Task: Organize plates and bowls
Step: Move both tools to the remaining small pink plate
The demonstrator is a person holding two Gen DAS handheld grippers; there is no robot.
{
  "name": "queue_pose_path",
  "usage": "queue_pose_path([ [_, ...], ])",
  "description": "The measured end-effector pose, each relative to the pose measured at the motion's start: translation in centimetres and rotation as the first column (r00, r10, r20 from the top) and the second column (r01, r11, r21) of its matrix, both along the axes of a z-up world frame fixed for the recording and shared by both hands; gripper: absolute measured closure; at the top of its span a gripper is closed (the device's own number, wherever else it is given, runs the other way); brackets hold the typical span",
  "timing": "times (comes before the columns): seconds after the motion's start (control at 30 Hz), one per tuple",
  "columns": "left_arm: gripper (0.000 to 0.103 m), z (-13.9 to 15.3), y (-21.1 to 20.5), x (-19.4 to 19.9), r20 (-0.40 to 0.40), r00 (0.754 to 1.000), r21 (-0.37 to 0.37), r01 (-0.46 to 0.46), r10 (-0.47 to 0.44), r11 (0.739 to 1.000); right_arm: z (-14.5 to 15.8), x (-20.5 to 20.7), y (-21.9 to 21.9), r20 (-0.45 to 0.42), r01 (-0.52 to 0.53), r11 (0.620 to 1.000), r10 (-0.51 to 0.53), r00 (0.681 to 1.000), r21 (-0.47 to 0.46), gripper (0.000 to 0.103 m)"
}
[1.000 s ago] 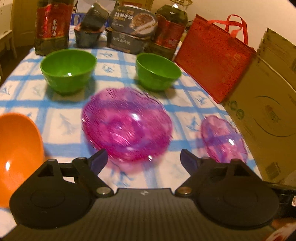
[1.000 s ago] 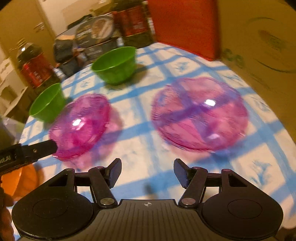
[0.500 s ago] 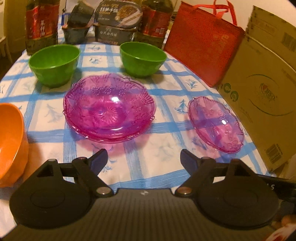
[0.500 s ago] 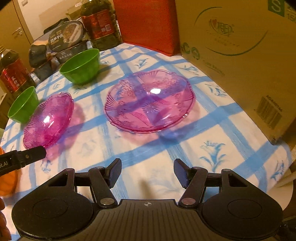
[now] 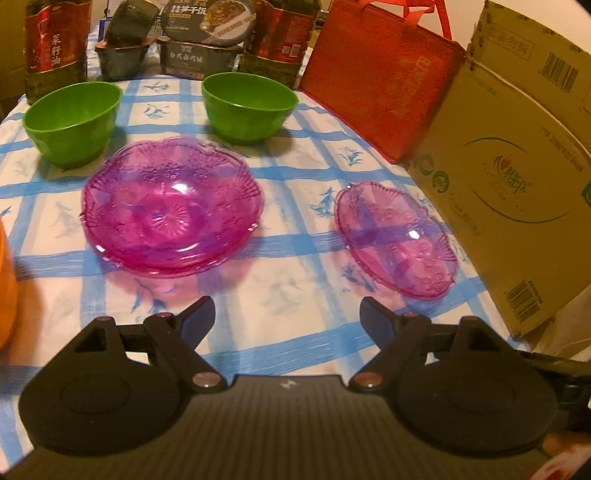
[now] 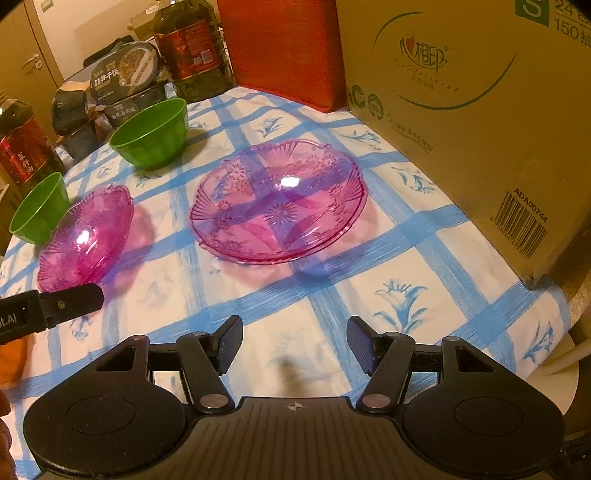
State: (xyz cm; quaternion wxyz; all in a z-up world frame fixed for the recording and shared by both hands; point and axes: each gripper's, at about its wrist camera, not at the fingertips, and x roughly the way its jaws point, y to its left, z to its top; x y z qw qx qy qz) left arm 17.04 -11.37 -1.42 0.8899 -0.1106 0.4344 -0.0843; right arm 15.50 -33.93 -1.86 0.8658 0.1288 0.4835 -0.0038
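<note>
A stack of pink glass plates (image 5: pixel 171 206) sits mid-table, also at the left of the right wrist view (image 6: pixel 86 236). A single pink glass plate (image 5: pixel 395 236) lies to its right, centred in the right wrist view (image 6: pixel 280 201). Two green bowls stand behind: one at the left (image 5: pixel 72 120) (image 6: pixel 38 214), one at the right (image 5: pixel 248 105) (image 6: pixel 151 133). An orange bowl (image 5: pixel 6 295) shows at the left edge. My left gripper (image 5: pixel 287 317) is open and empty, short of the plates. My right gripper (image 6: pixel 294 345) is open and empty, short of the single plate.
The table has a blue-checked cloth (image 5: pixel 288 258). A cardboard box (image 5: pixel 517 177) (image 6: pixel 469 99) and a red bag (image 5: pixel 380 74) stand along the right side. Oil bottles (image 5: pixel 55 40) and food tubs (image 5: pixel 207 33) line the back. The left gripper's finger (image 6: pixel 70 301) shows in the right wrist view.
Both grippers have drawn back from the plates and swung right; the box looms larger in the right wrist view. Both stay open and empty. The dishes have not moved.
</note>
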Motion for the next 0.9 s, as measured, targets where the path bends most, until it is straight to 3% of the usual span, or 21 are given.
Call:
queue_pose_path([
  [0.23,0.022,0.4,-1.6,1.7,0.026,0.999,-0.004,0.019,-0.019,1.0,0.3,1.4,-1.7,0.017,0.002,1.0,-0.002,1.0,-0.001,0.041],
  [0.6,0.035,-0.2,-4.3,5.6,0.034,0.999,-0.028,0.033,-0.032,0.999,1.0,5.8,-4.5,0.067,-0.01,1.0,0.012,0.998,-0.024,0.041],
  [0.9,0.045,-2.4,-6.7,8.4,0.007,0.999,-0.004,0.049,-0.049,0.999,-1.0,9.9,-6.3,0.054,-0.032,0.999,0.034,0.998,-0.039,0.041],
])
